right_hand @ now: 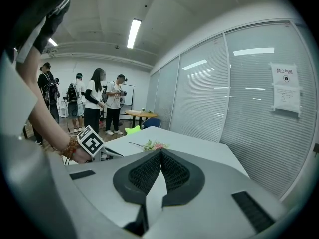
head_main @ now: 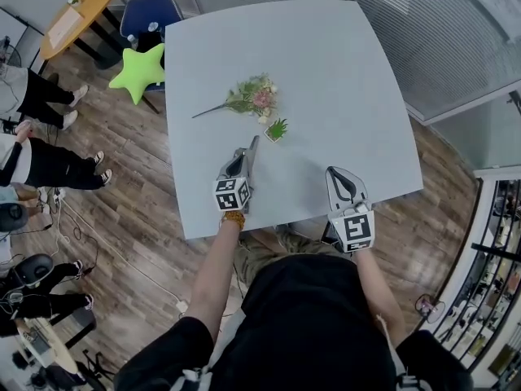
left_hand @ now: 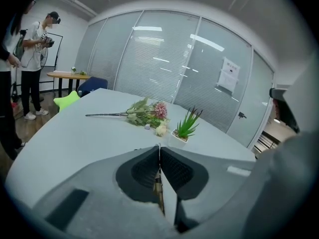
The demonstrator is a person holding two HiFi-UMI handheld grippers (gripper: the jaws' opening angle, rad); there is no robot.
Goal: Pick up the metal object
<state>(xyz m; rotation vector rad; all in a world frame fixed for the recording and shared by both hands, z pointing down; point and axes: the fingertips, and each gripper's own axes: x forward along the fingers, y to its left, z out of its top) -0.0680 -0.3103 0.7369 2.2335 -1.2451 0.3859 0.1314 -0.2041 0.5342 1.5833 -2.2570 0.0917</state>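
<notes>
My left gripper (head_main: 253, 142) reaches over the near part of the grey table (head_main: 326, 63), pointing at a small potted plant (head_main: 277, 129). In the left gripper view its jaws (left_hand: 159, 146) stand together, and a thin brownish metal sliver (left_hand: 158, 183) shows pinched between the dark ribbed pads; most of it is hidden. My right gripper (head_main: 334, 172) hovers at the table's near right edge. Its pads (right_hand: 160, 152) meet at the tip with nothing between them. Its view also catches the left gripper's marker cube (right_hand: 89, 142).
An artificial flower bunch (head_main: 252, 96) lies mid-table beyond the plant (left_hand: 185, 128). A green star cushion (head_main: 140, 69) and blue chair (head_main: 151, 15) stand off the table's far left corner. Several people (head_main: 41, 161) stand on the wood floor at left. Glass partitions run behind.
</notes>
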